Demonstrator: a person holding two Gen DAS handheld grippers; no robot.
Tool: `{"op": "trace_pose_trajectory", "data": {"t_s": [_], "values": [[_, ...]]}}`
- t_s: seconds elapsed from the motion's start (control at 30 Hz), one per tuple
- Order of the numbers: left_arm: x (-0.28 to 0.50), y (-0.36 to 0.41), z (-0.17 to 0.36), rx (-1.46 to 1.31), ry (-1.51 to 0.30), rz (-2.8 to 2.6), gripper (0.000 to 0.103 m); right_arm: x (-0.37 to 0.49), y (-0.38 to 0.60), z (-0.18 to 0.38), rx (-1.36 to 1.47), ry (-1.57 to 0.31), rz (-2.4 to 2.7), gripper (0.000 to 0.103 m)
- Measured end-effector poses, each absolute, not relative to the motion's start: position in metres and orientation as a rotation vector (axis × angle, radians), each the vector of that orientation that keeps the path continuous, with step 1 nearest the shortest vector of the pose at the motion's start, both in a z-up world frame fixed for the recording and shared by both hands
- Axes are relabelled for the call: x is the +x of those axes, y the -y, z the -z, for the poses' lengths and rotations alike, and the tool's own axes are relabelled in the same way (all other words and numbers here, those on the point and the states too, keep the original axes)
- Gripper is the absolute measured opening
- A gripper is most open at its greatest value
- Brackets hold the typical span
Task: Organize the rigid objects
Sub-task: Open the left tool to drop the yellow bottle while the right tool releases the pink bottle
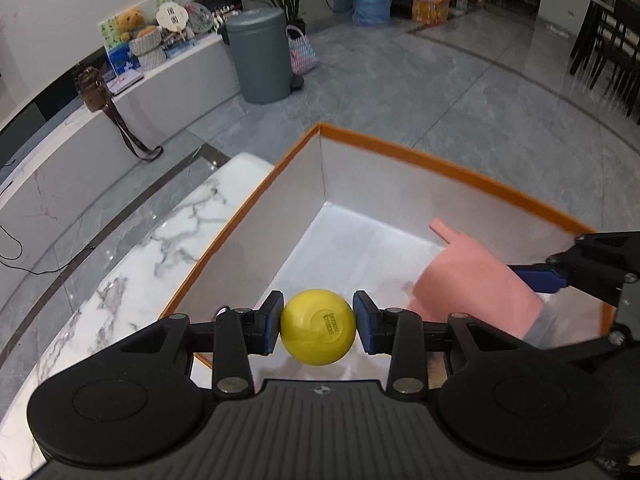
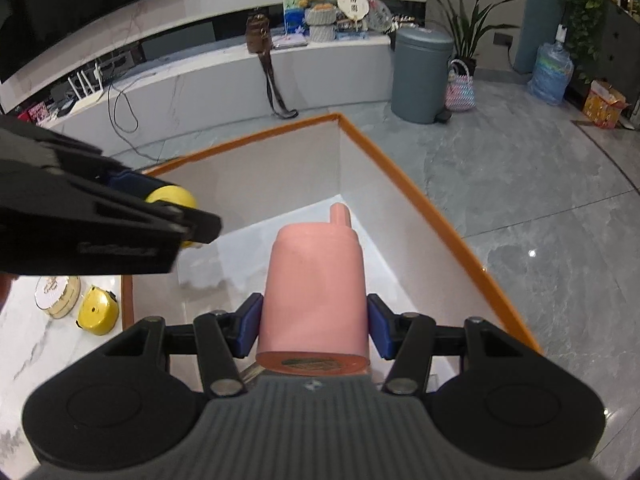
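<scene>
Left gripper [image 1: 318, 327]: blue pads pressed on either side of a yellow ball [image 1: 318, 326], held over the near left part of the box.
Right gripper [image 2: 315, 325]: pads clamped on the sides of a pink bottle-shaped object [image 2: 316, 292], its narrow spout pointing away toward the far corner of the box.
Box [image 1: 400, 148]: large, open-topped, orange rim, pale inner walls and a white floor; both held things hang above its inside.
In the way: each gripper reaches into the other's view, the left one from the left edge of the right wrist view, near the pink object but apart from it.
On the table: a yellow tape measure [image 2: 98, 315] and a round cream tin [image 2: 60, 295] lie just outside the box's left wall.
Surface: white marble tabletop [image 1: 132, 280] with grey veins.
Room: grey tiled floor, a grey pedal bin [image 1: 260, 56], a low white ledge with soft toys.
Open room: the box floor shows bare ahead of both grippers.
</scene>
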State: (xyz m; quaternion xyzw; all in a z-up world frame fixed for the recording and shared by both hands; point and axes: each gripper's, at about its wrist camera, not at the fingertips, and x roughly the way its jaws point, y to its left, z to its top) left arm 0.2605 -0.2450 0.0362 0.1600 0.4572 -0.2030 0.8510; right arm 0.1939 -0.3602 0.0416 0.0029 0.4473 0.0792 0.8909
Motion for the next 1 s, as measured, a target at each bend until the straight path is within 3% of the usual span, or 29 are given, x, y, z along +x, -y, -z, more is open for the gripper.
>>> {"op": "trace_pose_trajectory", "data": {"t_s": [1.0], "values": [[0.289,0.253,0.013,0.45,-1.126,0.468,0.043,0.218,0.318,-0.01,0.069,-1.062,-0.304,0.054]]}}
